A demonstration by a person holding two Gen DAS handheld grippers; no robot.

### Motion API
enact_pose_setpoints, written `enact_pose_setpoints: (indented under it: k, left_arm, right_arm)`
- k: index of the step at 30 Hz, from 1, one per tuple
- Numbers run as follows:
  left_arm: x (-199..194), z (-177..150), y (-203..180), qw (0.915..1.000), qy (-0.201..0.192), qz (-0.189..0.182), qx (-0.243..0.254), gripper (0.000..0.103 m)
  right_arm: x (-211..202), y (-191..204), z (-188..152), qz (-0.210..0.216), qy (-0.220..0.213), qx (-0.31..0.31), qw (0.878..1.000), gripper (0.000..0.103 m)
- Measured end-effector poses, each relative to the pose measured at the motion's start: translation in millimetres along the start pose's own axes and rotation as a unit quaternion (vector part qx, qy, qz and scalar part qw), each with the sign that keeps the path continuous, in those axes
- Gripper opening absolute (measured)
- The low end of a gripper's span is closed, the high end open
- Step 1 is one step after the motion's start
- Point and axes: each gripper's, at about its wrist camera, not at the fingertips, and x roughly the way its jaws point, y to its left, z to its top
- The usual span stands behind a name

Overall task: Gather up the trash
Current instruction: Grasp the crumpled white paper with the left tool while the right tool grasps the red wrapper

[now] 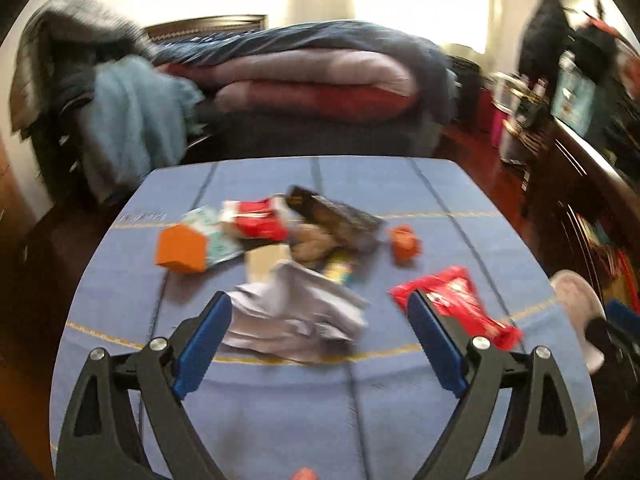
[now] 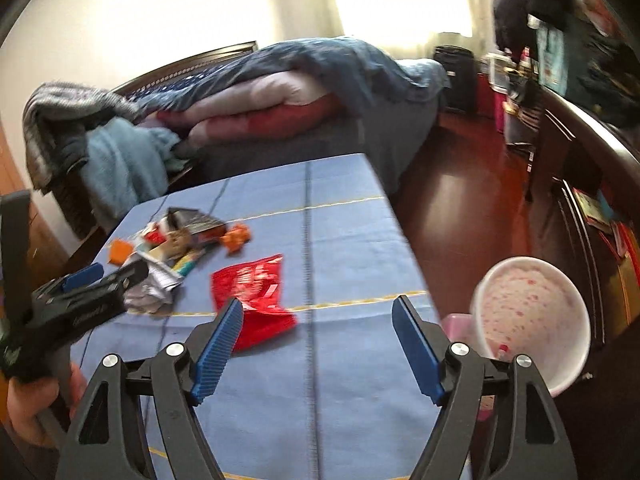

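Note:
Trash lies on a blue tablecloth (image 1: 280, 400). In the left wrist view a crumpled white paper (image 1: 296, 320) sits just ahead between the fingers of my open left gripper (image 1: 320, 300). A red wrapper (image 1: 452, 304) lies by its right finger. Farther off are an orange box (image 1: 182, 248), a red-white packet (image 1: 258, 220), a dark packet (image 1: 336, 216) and a small orange scrap (image 1: 404, 244). My right gripper (image 2: 318, 304) is open and empty above the cloth (image 2: 352, 240), with the red wrapper (image 2: 250, 292) by its left finger. The left gripper (image 2: 108, 276) shows at the left over the paper (image 2: 154, 292).
A white bin (image 2: 532, 320) with a speckled liner stands on the floor right of the table; its rim shows in the left wrist view (image 1: 576, 304). A bed (image 1: 312, 80) with piled bedding stands behind the table. A dark cabinet (image 2: 580, 168) lines the right wall.

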Motion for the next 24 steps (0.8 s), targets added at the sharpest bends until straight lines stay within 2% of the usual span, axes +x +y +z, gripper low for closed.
enact_pose_setpoints:
  k: [5, 9, 12, 15, 17, 18, 23, 24]
  left_arm:
    - [25, 7, 17, 0.9994, 0.011, 0.017, -0.028, 0.097]
    - [52, 6, 27, 0.9957, 0.047, 0.008, -0.079, 0.099]
    - [68, 3, 30, 0.9919, 0.065, 0.015, -0.108, 0.100]
    - [68, 1, 27, 0.9923, 0.051, 0.025, -0.110, 0.100]
    - [69, 0, 25, 0.9927, 0.045, 0.026, -0.109, 0.098]
    - [68, -3, 25, 0.9927, 0.044, 0.021, -0.111, 0.091]
    - [61, -10, 26, 0.9935, 0.029, 0.000, -0.110, 0.076]
    - [60, -10, 27, 0.9935, 0.025, -0.006, -0.111, 0.071]
  right_arm:
    - [7, 26, 1, 0.008, 0.009, -0.019, 1.000, 0.077]
    - [14, 38, 2, 0.012, 0.014, -0.028, 0.999, 0.077]
    - [18, 44, 4, 0.013, 0.018, -0.032, 0.999, 0.077]
    - [23, 45, 6, 0.012, 0.021, -0.033, 0.999, 0.077]
    - [25, 45, 6, 0.011, 0.022, -0.033, 0.999, 0.077]
    - [26, 45, 6, 0.011, 0.023, -0.033, 0.999, 0.077]
    - [30, 47, 5, 0.011, 0.029, -0.032, 0.999, 0.077]
    - [31, 48, 4, 0.011, 0.030, -0.032, 0.999, 0.077]
